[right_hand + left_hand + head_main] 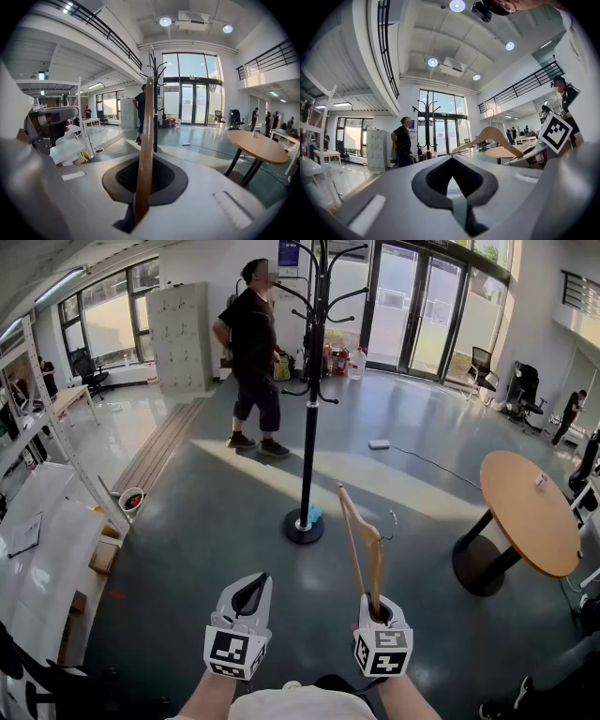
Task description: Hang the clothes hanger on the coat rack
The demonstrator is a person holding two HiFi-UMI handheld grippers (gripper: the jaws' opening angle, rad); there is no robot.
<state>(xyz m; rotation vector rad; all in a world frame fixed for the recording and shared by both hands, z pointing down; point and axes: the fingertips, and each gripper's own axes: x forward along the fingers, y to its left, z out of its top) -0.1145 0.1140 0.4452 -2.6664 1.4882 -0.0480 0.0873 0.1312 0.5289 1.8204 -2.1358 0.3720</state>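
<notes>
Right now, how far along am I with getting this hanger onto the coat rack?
Done: the wooden hanger is picked up, with the right gripper shut on one of its arms. In hand: it is held upright, well short of the coat rack, which stands ahead across the floor. Left: close in and set the hanger's hook over a rack arm. The left gripper is shut and empty.

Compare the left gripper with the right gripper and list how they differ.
The right gripper clamps one arm of the wooden hanger; the left gripper holds nothing, jaws together. The right gripper sits toward the round table, the left gripper toward the white shelving. Both are white and face the coat rack.
</notes>
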